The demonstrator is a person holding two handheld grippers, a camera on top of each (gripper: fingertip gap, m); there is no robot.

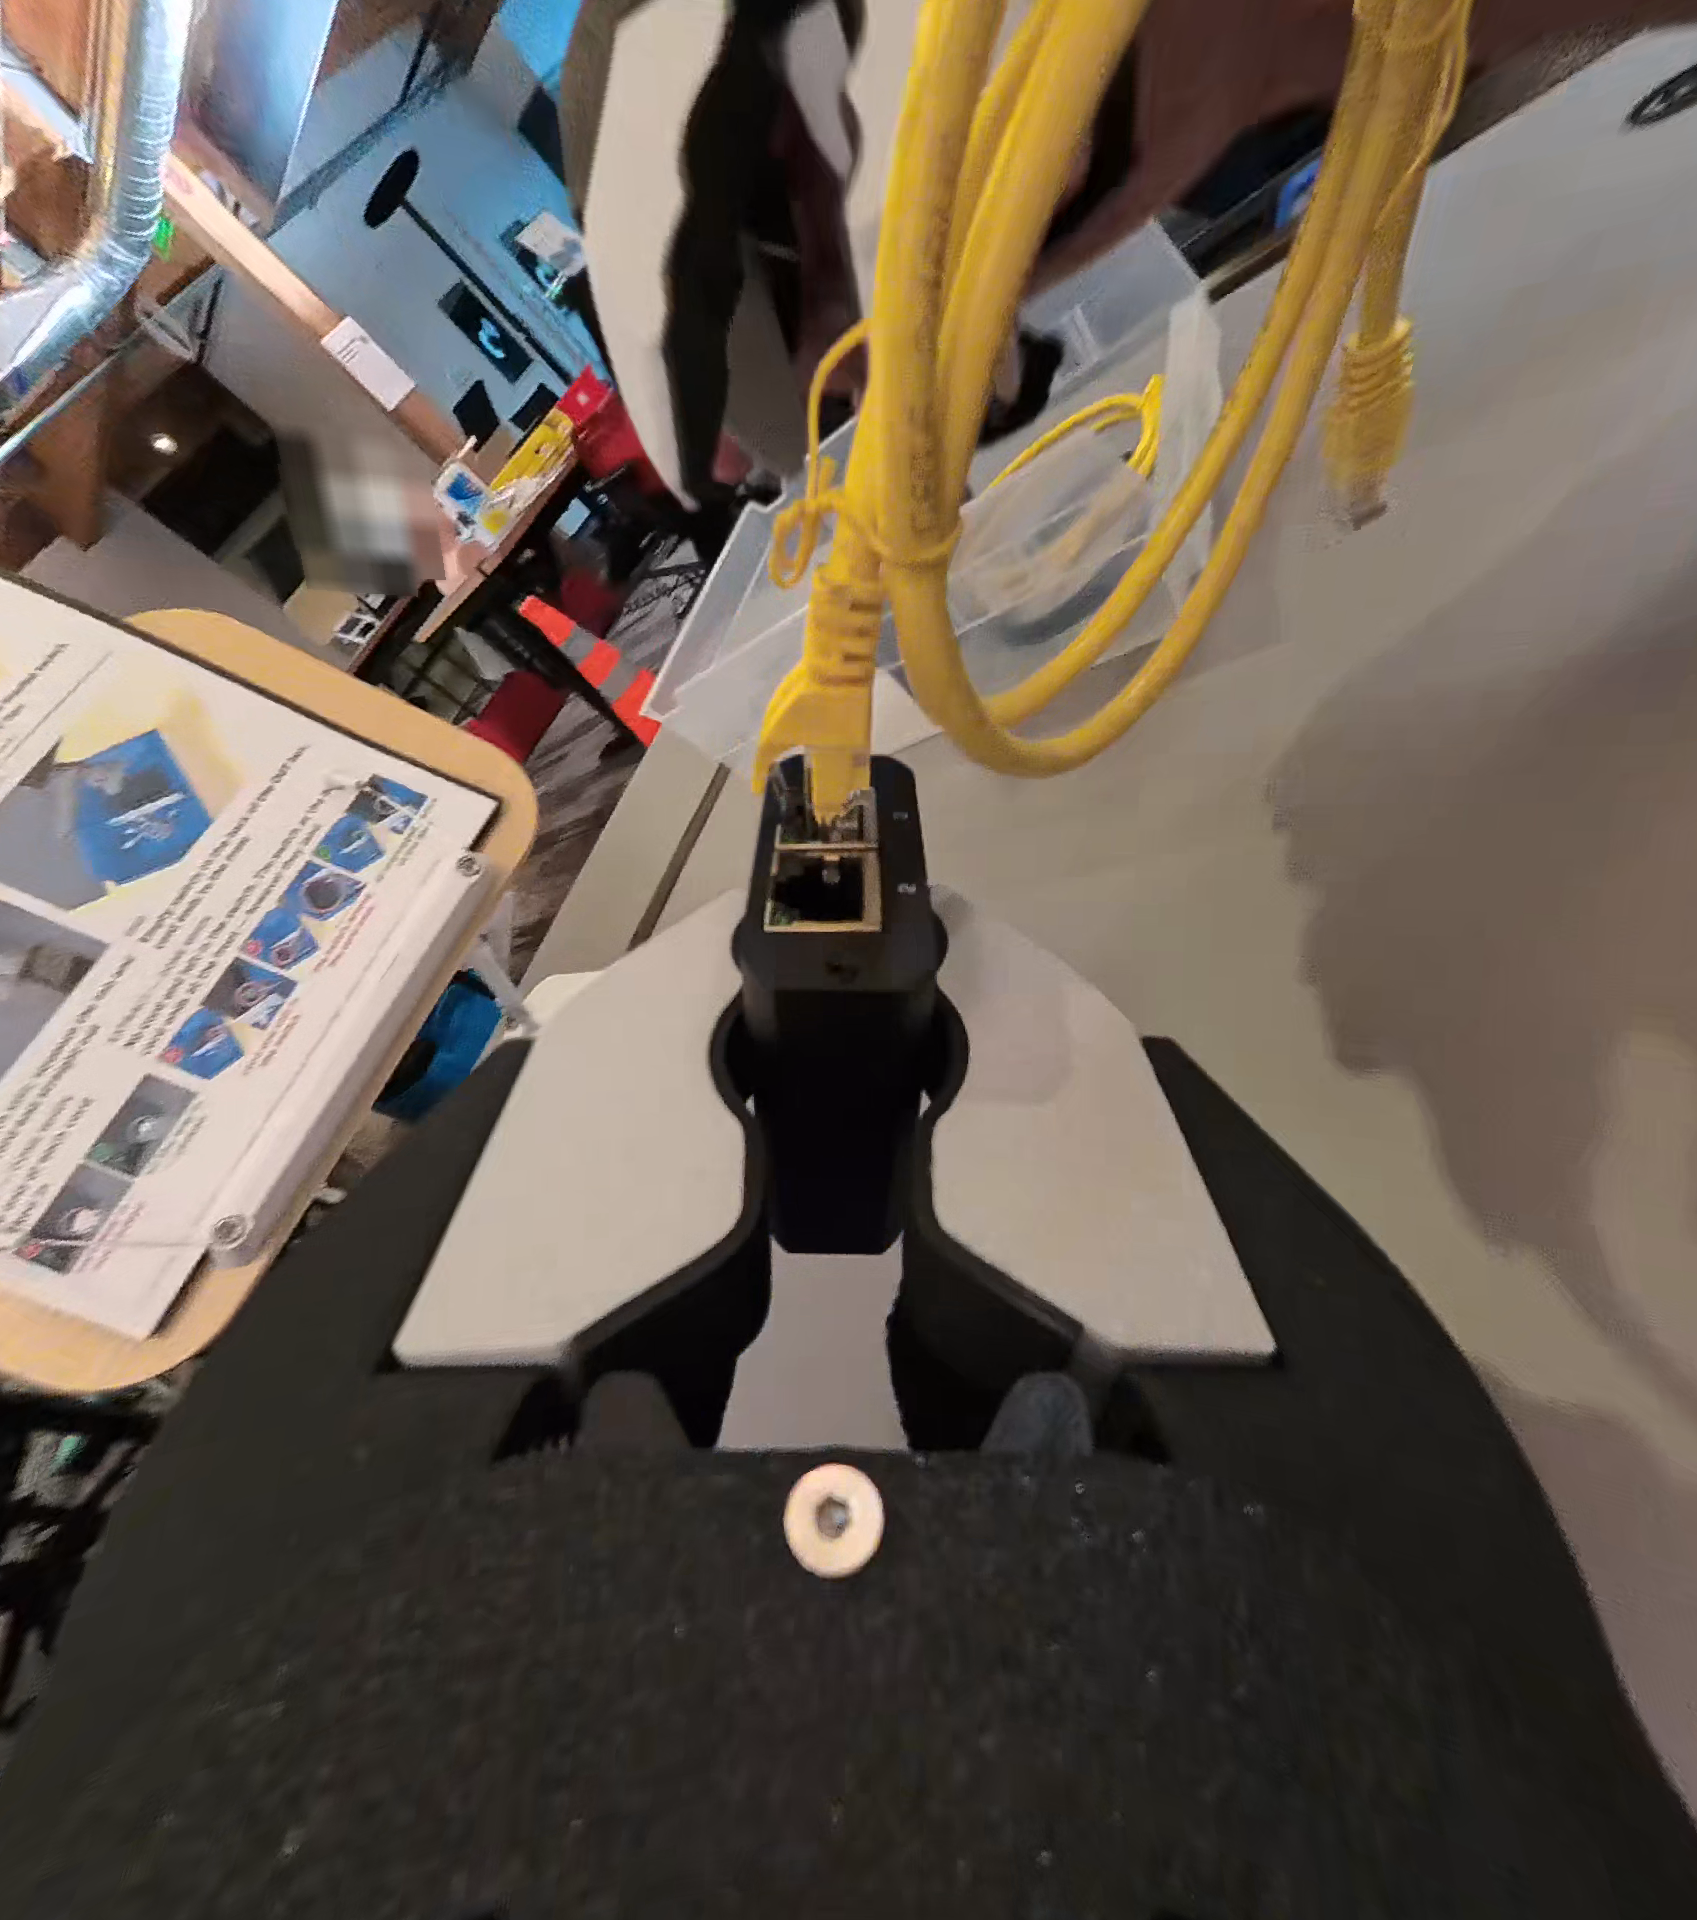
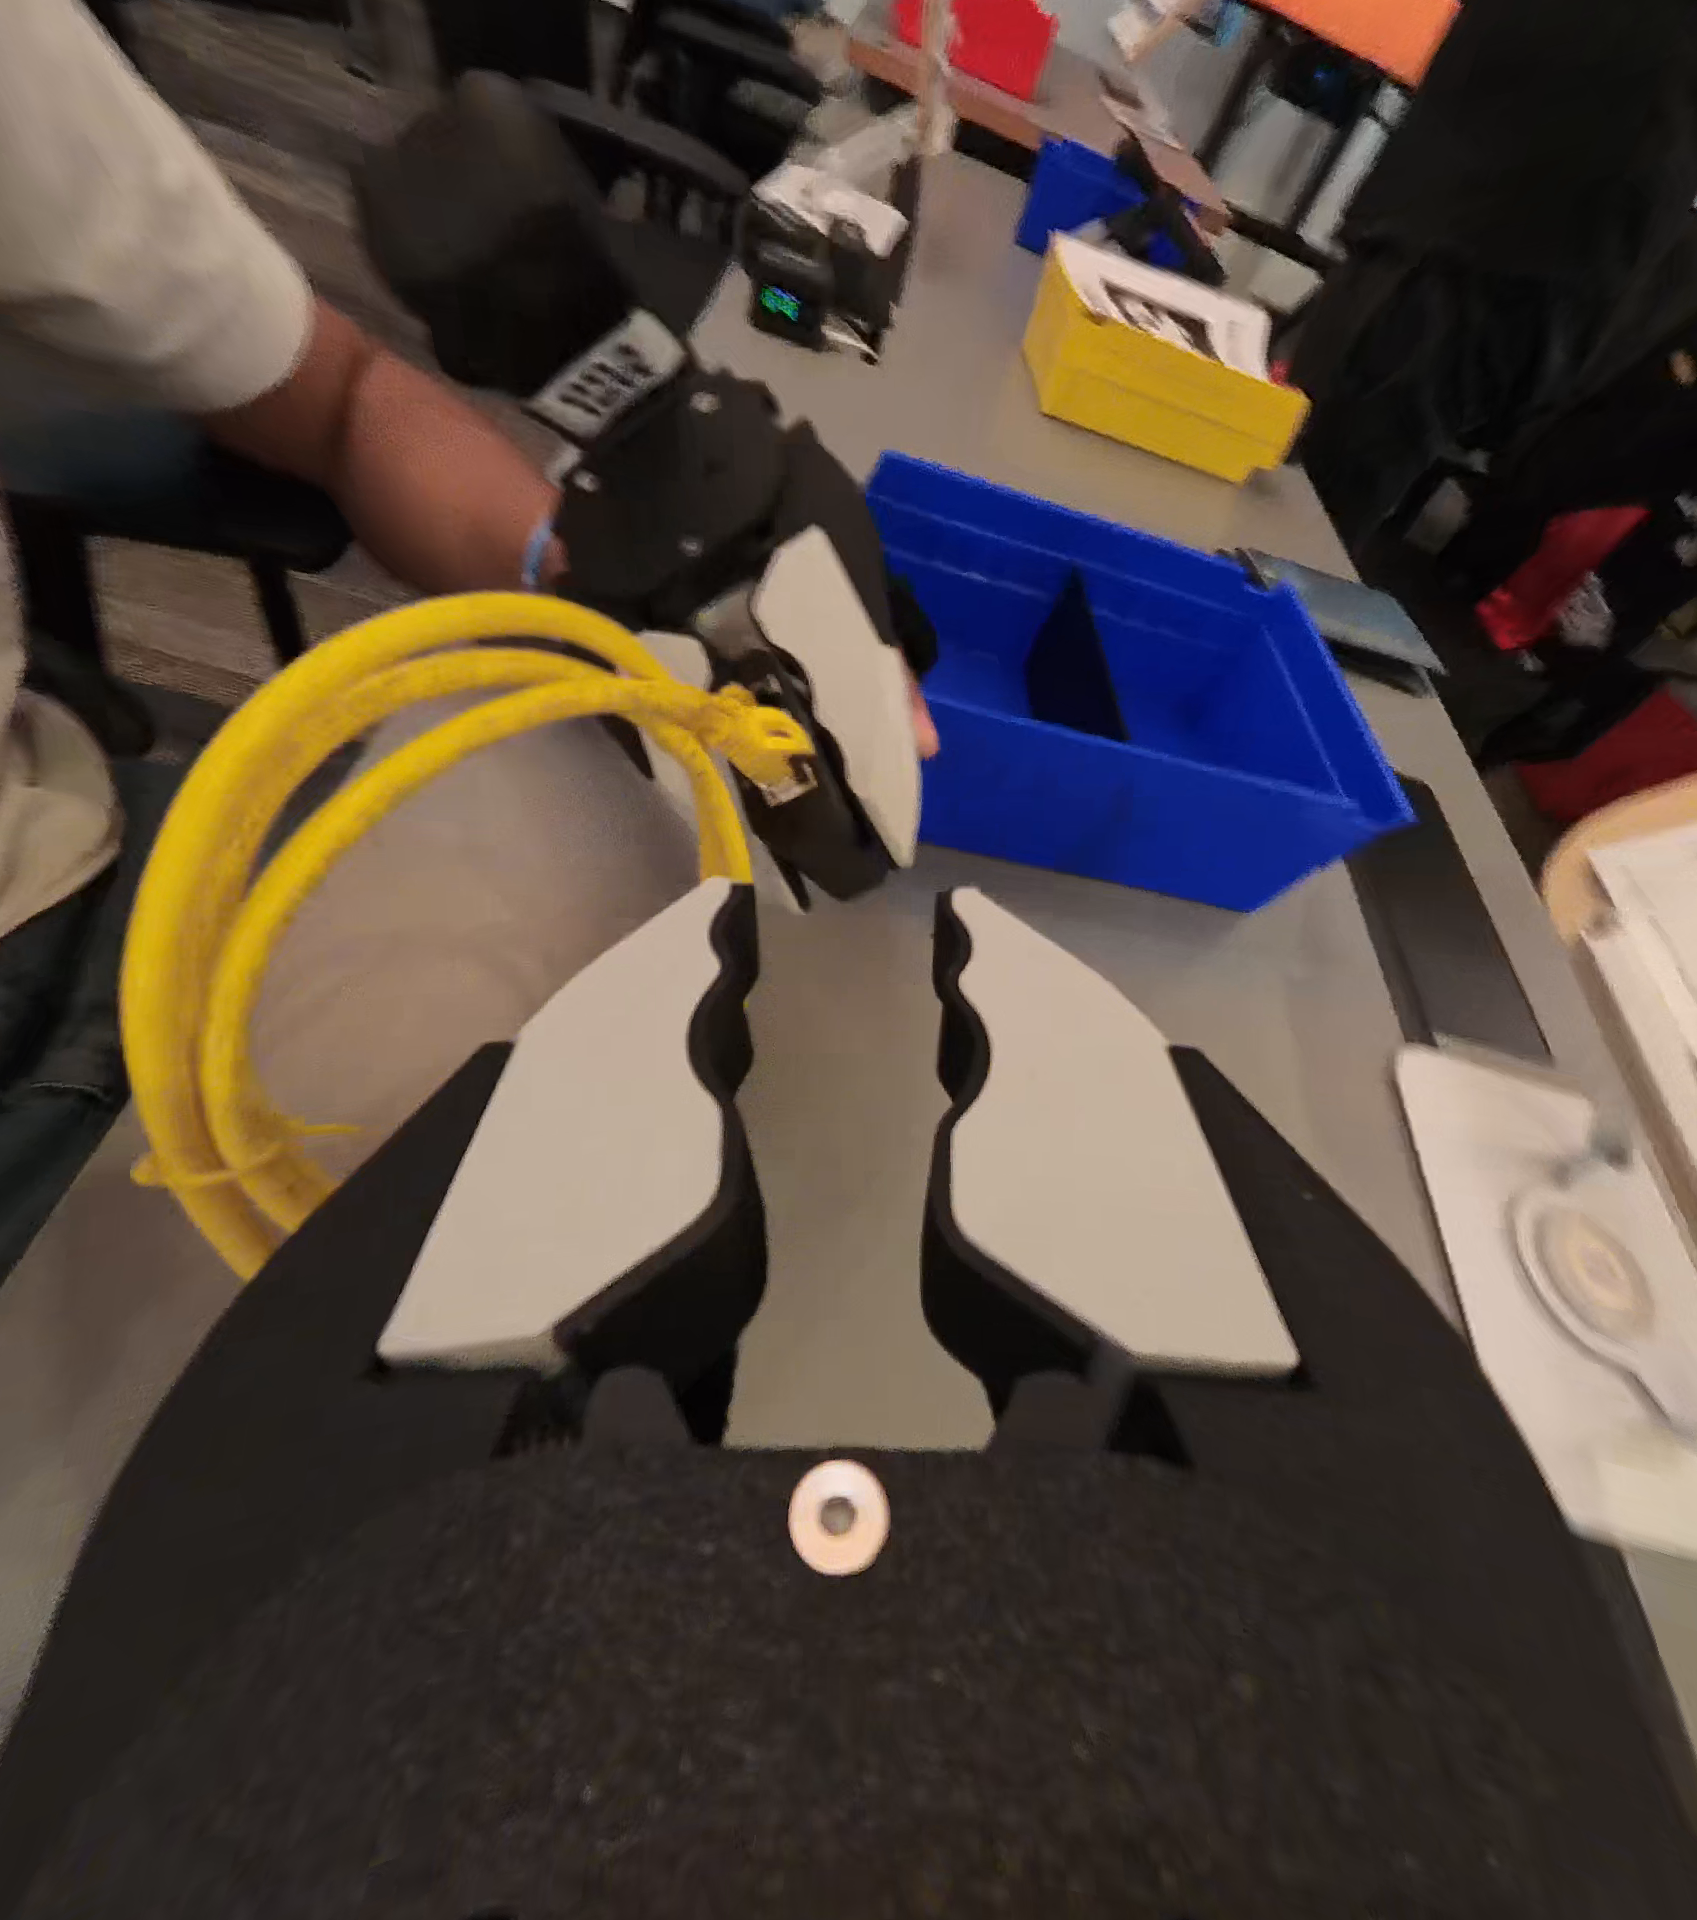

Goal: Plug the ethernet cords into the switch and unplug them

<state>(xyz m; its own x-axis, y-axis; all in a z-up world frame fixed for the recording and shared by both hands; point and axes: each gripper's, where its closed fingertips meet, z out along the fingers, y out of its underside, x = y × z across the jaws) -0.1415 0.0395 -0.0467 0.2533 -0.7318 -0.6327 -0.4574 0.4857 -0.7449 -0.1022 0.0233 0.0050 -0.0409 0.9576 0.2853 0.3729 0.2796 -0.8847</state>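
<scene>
Left wrist view: left gripper (image 1: 839, 1049) clamps the black switch (image 1: 828, 997) upright, ports outward, steadying it; yellow cord's (image 1: 911, 343) plug (image 1: 823, 748) looks seated in the far port, blur permitting, while right gripper (image 2: 842, 935) stands wide, empty, just beside.

I count: 1 switch (image 1: 839, 997) | 1 yellow cord bundle (image 1: 927, 436) | 2 blue bins (image 2: 1135, 707) | 1 yellow bin (image 2: 1150, 395)
</scene>
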